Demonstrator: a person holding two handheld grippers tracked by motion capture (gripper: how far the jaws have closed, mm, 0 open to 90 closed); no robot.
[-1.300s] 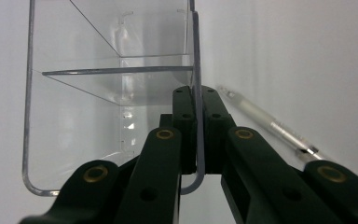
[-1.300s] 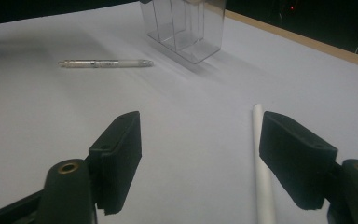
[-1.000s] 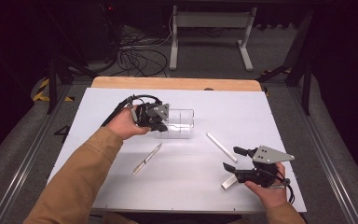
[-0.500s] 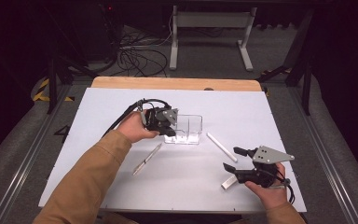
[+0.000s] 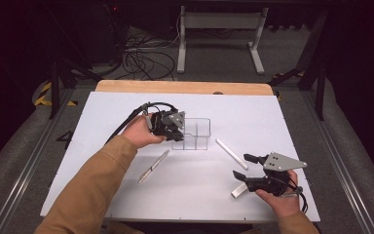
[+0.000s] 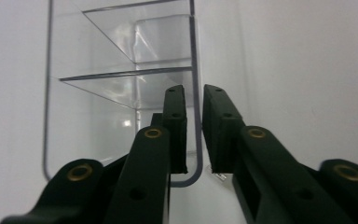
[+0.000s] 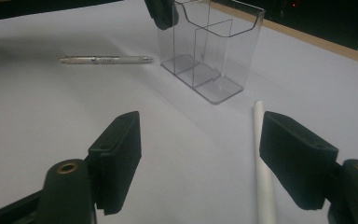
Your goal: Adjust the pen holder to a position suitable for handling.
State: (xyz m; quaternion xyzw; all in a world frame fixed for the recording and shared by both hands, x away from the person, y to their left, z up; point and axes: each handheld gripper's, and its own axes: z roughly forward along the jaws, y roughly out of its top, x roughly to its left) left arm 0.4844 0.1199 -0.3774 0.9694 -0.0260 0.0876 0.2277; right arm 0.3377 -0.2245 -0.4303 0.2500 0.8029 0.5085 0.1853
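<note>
On white table [image 5: 102,161], left gripper [image 5: 174,127] jaws pinching clear organizer [image 5: 197,134] wall; right gripper [image 5: 245,167] jaws spread.

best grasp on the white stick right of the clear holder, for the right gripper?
Probably mid-shaft. The white stick lies flat and apart from the clear holder, so come straight down with the fingers across its long axis. It is thin and round, so closing along its length would likely miss. The right gripper is open nearby.
</note>
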